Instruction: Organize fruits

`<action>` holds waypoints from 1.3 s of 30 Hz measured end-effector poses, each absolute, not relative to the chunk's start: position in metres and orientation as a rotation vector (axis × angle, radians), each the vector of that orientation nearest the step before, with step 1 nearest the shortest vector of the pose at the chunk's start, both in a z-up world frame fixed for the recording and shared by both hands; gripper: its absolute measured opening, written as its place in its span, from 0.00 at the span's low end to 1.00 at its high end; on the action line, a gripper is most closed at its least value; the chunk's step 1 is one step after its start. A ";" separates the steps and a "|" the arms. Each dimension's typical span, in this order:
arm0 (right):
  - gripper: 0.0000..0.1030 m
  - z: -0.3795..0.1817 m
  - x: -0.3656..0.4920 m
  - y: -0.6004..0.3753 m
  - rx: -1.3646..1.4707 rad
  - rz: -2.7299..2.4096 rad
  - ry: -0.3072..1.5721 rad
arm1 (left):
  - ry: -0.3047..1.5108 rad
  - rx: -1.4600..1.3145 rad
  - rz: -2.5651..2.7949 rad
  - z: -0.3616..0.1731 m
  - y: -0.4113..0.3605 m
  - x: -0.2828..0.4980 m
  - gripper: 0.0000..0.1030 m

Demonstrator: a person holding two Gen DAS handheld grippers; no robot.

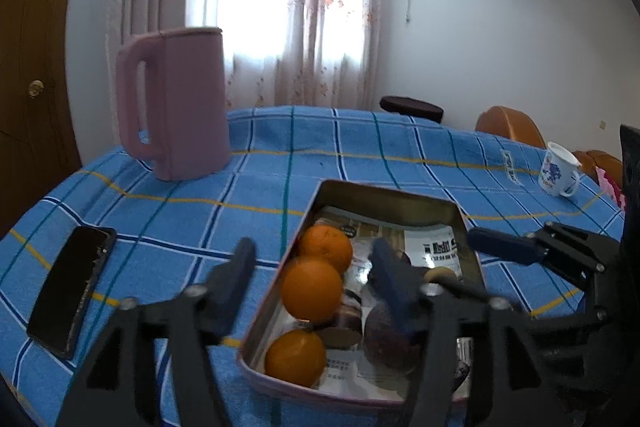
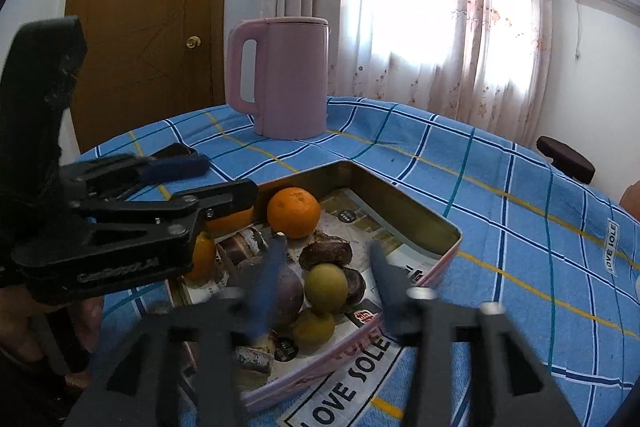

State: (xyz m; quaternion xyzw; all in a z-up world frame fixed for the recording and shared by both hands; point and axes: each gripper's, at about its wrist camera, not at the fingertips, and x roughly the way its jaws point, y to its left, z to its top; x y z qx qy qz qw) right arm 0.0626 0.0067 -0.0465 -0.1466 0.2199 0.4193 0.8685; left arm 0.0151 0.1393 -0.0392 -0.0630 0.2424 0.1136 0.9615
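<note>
Nearest to us in the right wrist view, the right gripper point(image 2: 324, 275) hangs released over the near end of the tin tray point(image 2: 416, 223), its fingers spread with nothing between them. Just ahead of and below its fingertips lie a dark purple fruit point(image 2: 290, 293) and two yellow-green fruits point(image 2: 326, 287), clustered among brown pieces we cannot identify. An orange point(image 2: 294, 213) sits farther up, toward the tray's far left corner.

From the left wrist view we see our left gripper point(image 1: 316, 267) also released, straddling the tray's left wall: one finger outside over the bench cloth, the other inside. Three oranges point(image 1: 312, 287) line up along that left wall in a row running from the near end toward the far end, directly between and ahead of its fingers. Nothing is held by either gripper.

We judge the fruits already gathered in the tray, which rests near the front middle of the bench point(image 1: 240, 187). If another fruit is to be shifted, the left hand is nearer the oranges and the right nearer the purple and green ones. The row's long axis runs roughly along the left gripper's pointing line, so only one orange at a time could fit cleanly between its fingers.
</note>
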 end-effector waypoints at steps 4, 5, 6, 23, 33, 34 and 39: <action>0.62 -0.045 0.057 0.002 -0.308 0.863 0.446 | 0.461 -0.130 0.232 -0.031 0.139 0.008 0.71; 0.62 -0.044 0.055 -0.001 -0.305 0.855 0.439 | 0.447 -0.135 0.230 -0.029 0.140 0.005 0.74; 0.62 -0.043 0.054 -0.004 -0.302 0.846 0.434 | 0.439 -0.137 0.233 -0.027 0.140 0.003 0.78; 0.70 -0.008 0.048 -0.070 -0.184 0.696 0.364 | 0.347 -0.129 0.214 -0.002 0.128 -0.019 0.97; 0.70 -0.002 0.038 -0.080 -0.175 0.678 0.347 | 0.351 -0.116 0.191 -0.002 0.117 -0.021 0.97; 0.70 -0.001 0.037 -0.082 -0.171 0.675 0.347 | 0.351 -0.115 0.190 -0.001 0.117 -0.022 0.97; 0.70 0.001 0.033 -0.087 -0.170 0.666 0.341 | 0.345 -0.110 0.180 0.000 0.113 -0.023 0.97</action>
